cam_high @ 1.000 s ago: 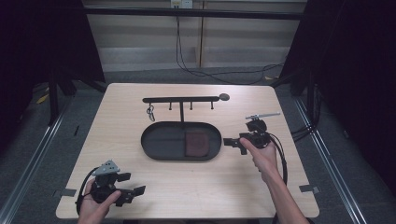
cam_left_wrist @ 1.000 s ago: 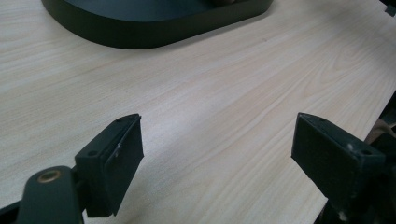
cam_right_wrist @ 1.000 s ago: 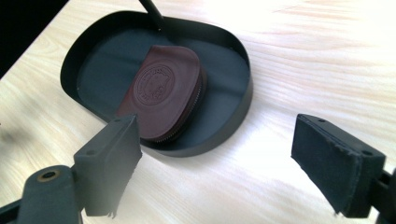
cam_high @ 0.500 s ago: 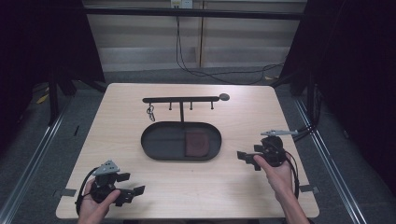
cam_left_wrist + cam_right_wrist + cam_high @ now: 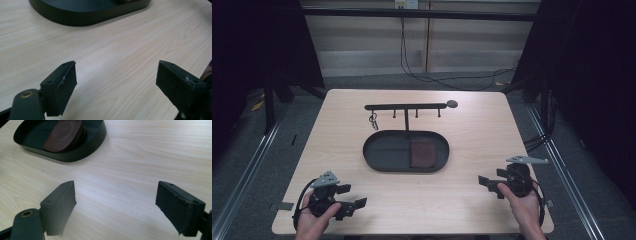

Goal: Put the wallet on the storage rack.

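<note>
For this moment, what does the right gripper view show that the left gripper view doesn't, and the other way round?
Right gripper view: the inside of the dark oval tray, where a brown leather wallet lies, stamped side up.

Left gripper view: the tray's outer wall from low down, its inside hidden, and a dark edge at far right, too little to identify.

Both: the light wooden table and an open tool, left tool and right tool, with its jaws spread wide over bare wood and nothing between them.
</note>
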Motion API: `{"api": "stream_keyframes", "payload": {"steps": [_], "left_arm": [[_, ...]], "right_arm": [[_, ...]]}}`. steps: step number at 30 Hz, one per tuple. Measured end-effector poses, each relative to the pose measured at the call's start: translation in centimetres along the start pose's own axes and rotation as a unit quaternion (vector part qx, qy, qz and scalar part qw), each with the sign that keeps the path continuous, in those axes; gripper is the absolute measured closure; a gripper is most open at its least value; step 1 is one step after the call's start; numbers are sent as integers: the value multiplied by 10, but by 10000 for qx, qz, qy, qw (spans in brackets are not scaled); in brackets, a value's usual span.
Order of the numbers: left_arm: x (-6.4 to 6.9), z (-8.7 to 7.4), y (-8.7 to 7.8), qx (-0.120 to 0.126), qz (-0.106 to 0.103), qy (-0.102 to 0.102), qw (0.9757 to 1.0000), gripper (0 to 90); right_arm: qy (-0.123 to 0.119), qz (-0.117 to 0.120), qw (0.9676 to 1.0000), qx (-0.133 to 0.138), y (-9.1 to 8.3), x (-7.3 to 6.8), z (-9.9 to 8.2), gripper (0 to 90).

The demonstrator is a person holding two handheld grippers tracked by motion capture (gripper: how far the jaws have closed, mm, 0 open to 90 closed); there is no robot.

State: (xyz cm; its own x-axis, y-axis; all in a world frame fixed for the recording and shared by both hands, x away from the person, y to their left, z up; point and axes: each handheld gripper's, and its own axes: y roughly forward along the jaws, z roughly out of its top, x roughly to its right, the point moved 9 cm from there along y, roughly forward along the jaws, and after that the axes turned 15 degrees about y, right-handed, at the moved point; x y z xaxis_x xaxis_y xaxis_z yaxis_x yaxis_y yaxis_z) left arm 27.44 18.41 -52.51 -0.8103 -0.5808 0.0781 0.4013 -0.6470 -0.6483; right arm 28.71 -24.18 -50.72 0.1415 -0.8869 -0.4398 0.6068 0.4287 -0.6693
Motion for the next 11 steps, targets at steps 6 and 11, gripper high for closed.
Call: {"api": "stream_keyframes", "payload": {"steps": [6, 11], "left_arm": [[-2, -1, 1, -52, 12, -30, 10000, 166], [-1, -1, 0, -51, -22, -18, 10000, 166]], "right_arm": [[257, -29, 9996, 98, -3, 21, -14, 158], [412, -146, 9990, -106, 0, 35, -25, 155]]}}
